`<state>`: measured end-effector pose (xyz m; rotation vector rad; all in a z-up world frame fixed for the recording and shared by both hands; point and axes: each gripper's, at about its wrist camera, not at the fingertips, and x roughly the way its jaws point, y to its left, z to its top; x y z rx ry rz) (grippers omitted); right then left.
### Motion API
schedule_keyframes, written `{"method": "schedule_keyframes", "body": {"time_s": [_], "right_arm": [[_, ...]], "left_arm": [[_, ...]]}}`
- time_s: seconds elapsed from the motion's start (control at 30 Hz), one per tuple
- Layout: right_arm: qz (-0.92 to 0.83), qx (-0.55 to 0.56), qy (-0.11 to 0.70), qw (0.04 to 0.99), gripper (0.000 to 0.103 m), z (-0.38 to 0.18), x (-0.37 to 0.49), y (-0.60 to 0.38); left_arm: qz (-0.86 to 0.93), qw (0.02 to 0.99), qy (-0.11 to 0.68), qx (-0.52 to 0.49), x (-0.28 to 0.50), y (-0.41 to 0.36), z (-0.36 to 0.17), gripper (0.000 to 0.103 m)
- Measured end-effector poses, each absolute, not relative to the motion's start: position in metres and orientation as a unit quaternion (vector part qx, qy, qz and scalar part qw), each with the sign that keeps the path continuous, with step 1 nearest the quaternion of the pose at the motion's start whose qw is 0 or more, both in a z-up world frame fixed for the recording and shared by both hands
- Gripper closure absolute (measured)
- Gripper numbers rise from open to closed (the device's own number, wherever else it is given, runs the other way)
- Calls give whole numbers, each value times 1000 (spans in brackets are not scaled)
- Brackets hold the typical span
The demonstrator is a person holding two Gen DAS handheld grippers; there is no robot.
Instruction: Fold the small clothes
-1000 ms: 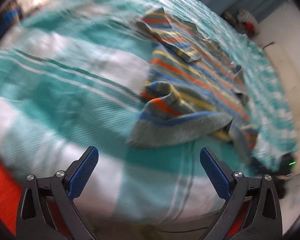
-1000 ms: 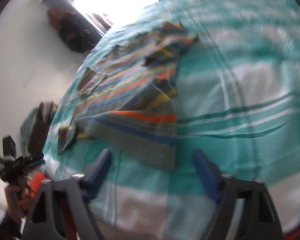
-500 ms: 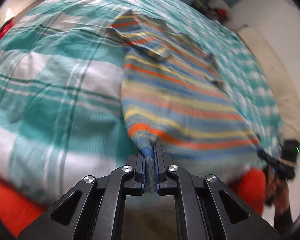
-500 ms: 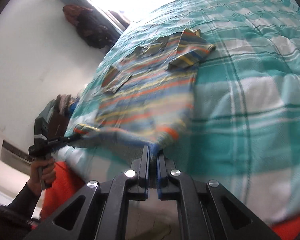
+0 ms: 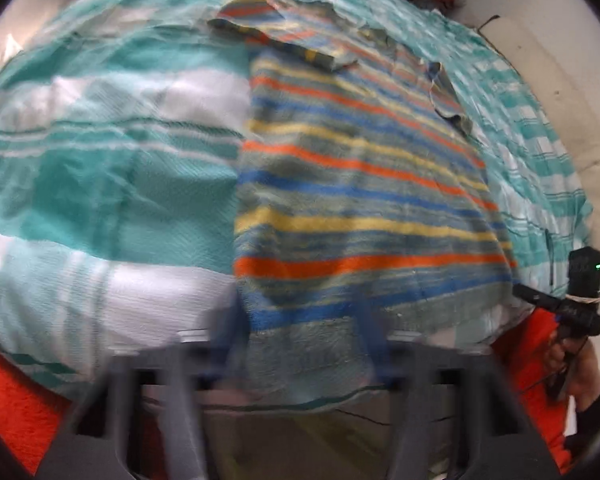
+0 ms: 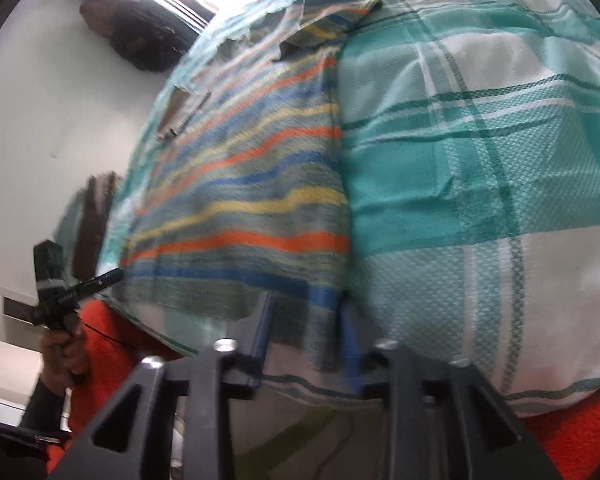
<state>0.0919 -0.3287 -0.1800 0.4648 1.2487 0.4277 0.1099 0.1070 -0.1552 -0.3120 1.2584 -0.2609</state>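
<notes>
I see the striped shirt (image 5: 360, 200) flat on the bed (image 5: 100, 200), my blurred left gripper (image 5: 300, 344) seemingly released, right gripper (image 6: 306, 332) opening around its hem.

No text, label, brand or number can be read in either view. The one sign is a small green light glowing on the black device (image 5: 584, 270) at the bed's right edge in the left wrist view (faint pale marks on the other black handle, in the right wrist view, are too blurred to read).
</notes>
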Motion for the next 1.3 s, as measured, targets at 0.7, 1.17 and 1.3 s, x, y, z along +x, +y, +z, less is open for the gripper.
{"method": "schedule_keyframes", "body": {"time_s": [0.7,1.17,1.3], "right_arm": [[109,71,608,783,62,-146,79,-356],[198,-195,450,849,57,-106,247,-256],[201,-297,422,833,57,-147,281,-206]], "left_arm": [[40,830,556,25,74,103,-104,22],[-46,865,499,-18,146,25,-122,10],[-39,850,524,-27,134,25,-138,10]]}}
